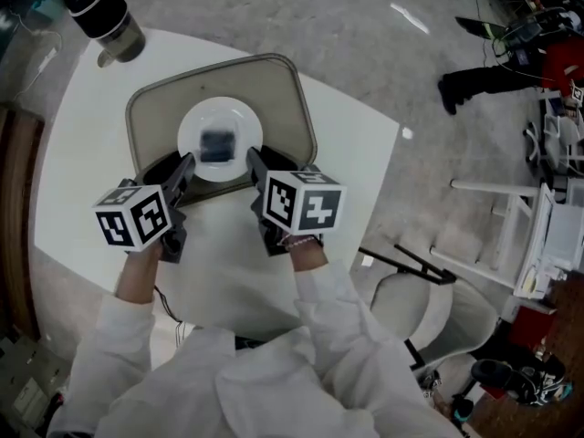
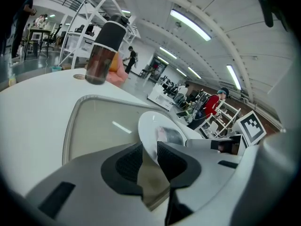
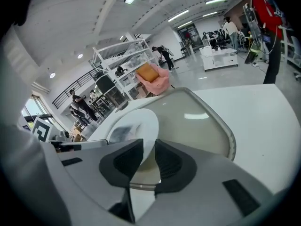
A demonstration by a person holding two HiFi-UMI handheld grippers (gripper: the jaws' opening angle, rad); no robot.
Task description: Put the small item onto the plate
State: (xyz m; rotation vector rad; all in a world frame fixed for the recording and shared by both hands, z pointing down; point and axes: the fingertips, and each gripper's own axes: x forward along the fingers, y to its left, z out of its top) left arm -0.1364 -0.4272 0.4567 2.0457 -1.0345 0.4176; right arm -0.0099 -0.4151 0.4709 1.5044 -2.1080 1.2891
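Small dark square item (image 1: 217, 144) sits on the round white plate (image 1: 195, 122), my left tool (image 1: 187, 165) clamping its rim at 8 o'clock and my right tool (image 1: 253, 159) at 4 o'clock, probably to keep it level.

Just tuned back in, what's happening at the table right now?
A person holds a gripper in each hand, and both are closed on the white plate: the left gripper on its left rim, the right gripper on its right rim. The plate is over the tray on the table, with a small dark item lying on it. Whether the plate is lifted or resting is unclear. A bottle stands at the far corner.
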